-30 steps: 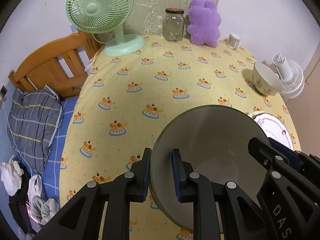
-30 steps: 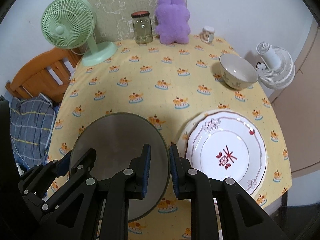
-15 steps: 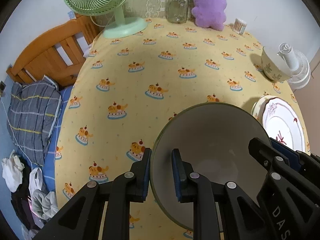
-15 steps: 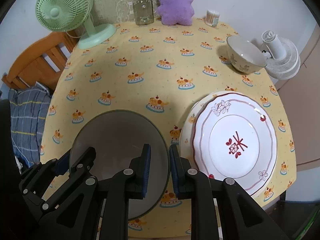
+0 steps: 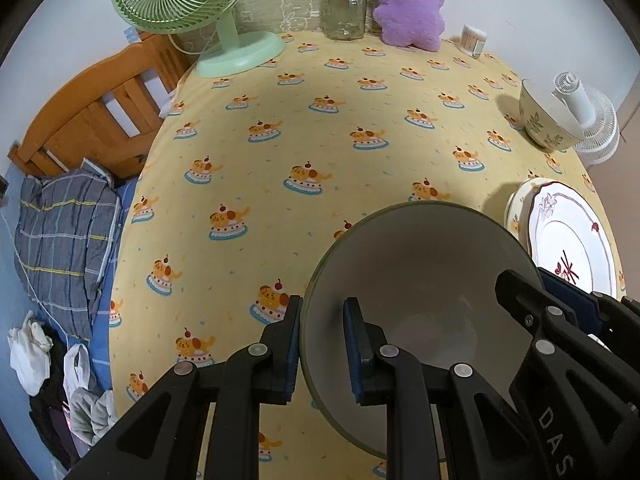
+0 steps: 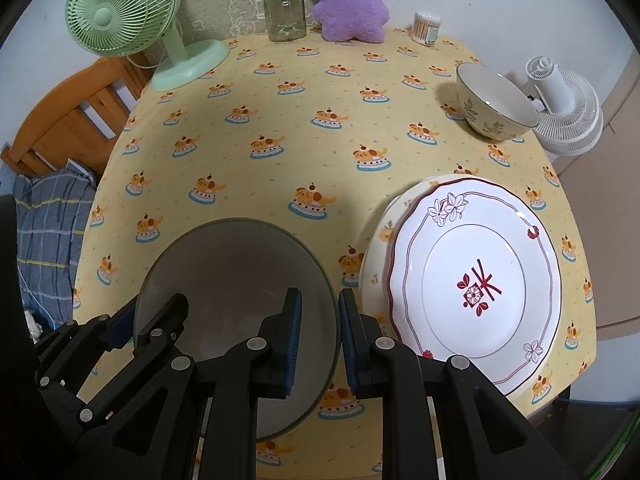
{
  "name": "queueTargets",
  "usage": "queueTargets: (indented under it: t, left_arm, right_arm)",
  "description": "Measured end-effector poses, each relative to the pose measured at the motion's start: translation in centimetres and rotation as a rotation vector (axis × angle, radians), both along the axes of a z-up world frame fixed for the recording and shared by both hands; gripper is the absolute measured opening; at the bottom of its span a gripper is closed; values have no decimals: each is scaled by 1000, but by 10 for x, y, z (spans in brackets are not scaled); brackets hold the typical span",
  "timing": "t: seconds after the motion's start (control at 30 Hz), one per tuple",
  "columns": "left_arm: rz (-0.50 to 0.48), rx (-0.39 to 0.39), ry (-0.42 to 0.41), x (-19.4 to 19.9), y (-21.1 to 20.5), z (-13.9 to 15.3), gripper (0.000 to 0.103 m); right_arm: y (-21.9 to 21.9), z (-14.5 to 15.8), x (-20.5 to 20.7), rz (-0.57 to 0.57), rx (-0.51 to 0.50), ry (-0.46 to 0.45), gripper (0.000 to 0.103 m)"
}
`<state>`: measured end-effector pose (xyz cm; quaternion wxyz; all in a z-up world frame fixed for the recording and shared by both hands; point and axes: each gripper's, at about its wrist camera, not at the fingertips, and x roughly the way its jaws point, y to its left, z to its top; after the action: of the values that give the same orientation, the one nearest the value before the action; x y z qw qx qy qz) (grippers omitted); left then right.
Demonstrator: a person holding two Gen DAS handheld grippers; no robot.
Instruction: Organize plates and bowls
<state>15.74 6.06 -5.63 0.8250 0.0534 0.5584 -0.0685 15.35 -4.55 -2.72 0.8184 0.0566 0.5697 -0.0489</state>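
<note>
A wide grey bowl with a green rim (image 5: 420,280) sits low over the yellow tablecloth (image 5: 320,140), near the front edge; I cannot tell whether it touches the cloth. My left gripper (image 5: 322,344) grips its left rim, jaws just starting to open with the rim still pinched. My right gripper (image 6: 320,332) is shut on the bowl's (image 6: 232,272) right rim. Right of it, a white plate with red flowers (image 6: 476,280) lies on a cream plate (image 6: 380,240). A small floral bowl (image 6: 494,108) stands at the far right.
A green fan (image 6: 120,8), a glass jar (image 6: 284,8), a purple plush (image 6: 352,0) and a cotton swab tub (image 6: 427,28) line the far edge. A white fan (image 6: 568,112) stands beyond the right edge. Left of the table are a wooden bed frame (image 5: 92,120) and bedding.
Both grippers have sunk with the bowl between them, bringing it closer to the tablecloth. The grip on both rims looks the same.
</note>
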Motion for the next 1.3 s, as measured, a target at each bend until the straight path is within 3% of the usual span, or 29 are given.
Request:
queueTargets:
  t: [0.07,0.2,0.27,0.33,0.37,0.4,0.43,0.63,1.07,1.3]
  left_arm:
    - [-9,-35,14,0,3,1,29]
    - [-21,-77,13,-4,6,6,39]
    - [-34,-81,3,-7,7,10,46]
    - [-45,-72,-17,-11,8,16,64]
    - [-52,-83,-35,-15,11,21,77]
    - [-54,-85,-47,-16,12,23,80]
    - [-54,-83,-57,-19,14,26,80]
    - [-49,-105,-68,-26,23,39,84]
    - [-69,-105,-139,-31,-5,66,84]
    - [3,-98,-161,-26,-29,76,84]
  right_arm:
    - [-1,0,0,-6,9,8,25]
    - [0,4,-3,-7,34,8,29]
    - [3,7,-5,-5,33,1,36]
    - [4,12,-10,-9,34,-11,51]
    - [4,15,-12,-14,30,-21,55]
    - [4,19,-15,-17,30,-32,64]
    - [5,21,-17,-19,30,-42,69]
    - [9,35,-26,-9,22,-77,75]
    - [-19,60,-35,-41,24,-161,80]
    - [-48,69,-22,19,48,-187,80]
